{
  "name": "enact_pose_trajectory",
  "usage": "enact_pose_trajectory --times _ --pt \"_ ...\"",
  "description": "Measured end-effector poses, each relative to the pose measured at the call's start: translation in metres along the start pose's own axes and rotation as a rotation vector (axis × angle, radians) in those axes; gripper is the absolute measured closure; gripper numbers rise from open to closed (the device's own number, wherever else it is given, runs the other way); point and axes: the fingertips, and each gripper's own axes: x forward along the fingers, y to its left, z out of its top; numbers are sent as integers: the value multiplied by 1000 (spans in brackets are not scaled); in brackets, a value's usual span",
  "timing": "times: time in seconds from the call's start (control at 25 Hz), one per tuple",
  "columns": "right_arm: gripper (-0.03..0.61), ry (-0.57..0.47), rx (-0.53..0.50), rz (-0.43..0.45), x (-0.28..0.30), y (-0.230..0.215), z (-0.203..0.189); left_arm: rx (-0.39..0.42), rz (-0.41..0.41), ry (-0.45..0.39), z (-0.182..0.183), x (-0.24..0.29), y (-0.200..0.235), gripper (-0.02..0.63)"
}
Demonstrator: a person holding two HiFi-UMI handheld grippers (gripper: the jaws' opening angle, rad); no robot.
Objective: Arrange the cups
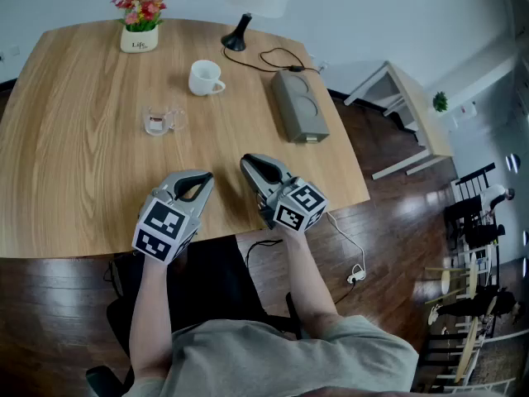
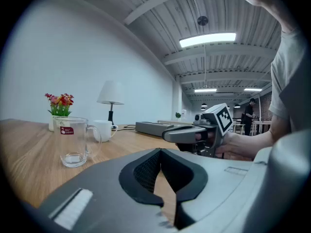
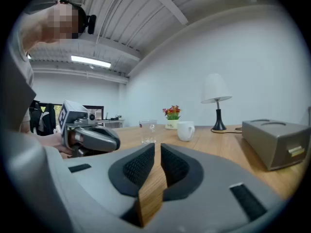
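Nothing looks arranged yet: your left gripper [image 1: 200, 180] and right gripper [image 1: 253, 165] hover clenched and empty over the table's [image 1: 66, 172] near edge, while the glass cup [image 1: 159, 121] and white mug [image 1: 205, 78] stand apart farther out.

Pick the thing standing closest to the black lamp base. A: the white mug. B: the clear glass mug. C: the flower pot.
A: the white mug stands nearest the lamp base; the glass mug and flower pot are farther off.
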Motion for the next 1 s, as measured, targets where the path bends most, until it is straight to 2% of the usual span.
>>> enact_pose_trajectory --times 0.08,0.16,0.2,0.32,0.36,0.48,0.64,0.68,0.72,0.96,1.0 --pt "497 -4 -7 -74 9 -17 -1 2 -5 4 -2 -4 0 604" --pt "483 7 -9 -123 22 -37 -3 7 -8 8 -2 -8 1 604" --pt "442 16 -5 -129 31 -48 -4 8 -8 10 -3 -9 1 604" --pt "435 39 11 -123 61 -84 -1 9 -8 11 -4 -8 2 604" --pt "386 44 7 -122 71 -94 2 8 -8 11 -4 -7 2 604" --pt "342 71 -56 -107 101 -110 14 8 -11 12 -5 -7 1 604" --pt "345 144 -200 -97 145 -120 20 9 -9 10 -6 -7 1 604" --pt "373 162 -230 -97 153 -123 18 8 -9 10 -6 -7 1 604" --pt "396 180 -251 -94 161 -127 16 8 -9 10 -6 -7 1 604" --pt "417 266 -325 -6 192 -128 4 6 -11 10 -8 -8 1 604" --pt "463 277 -344 6 194 -126 4 7 -11 11 -9 -8 1 604"
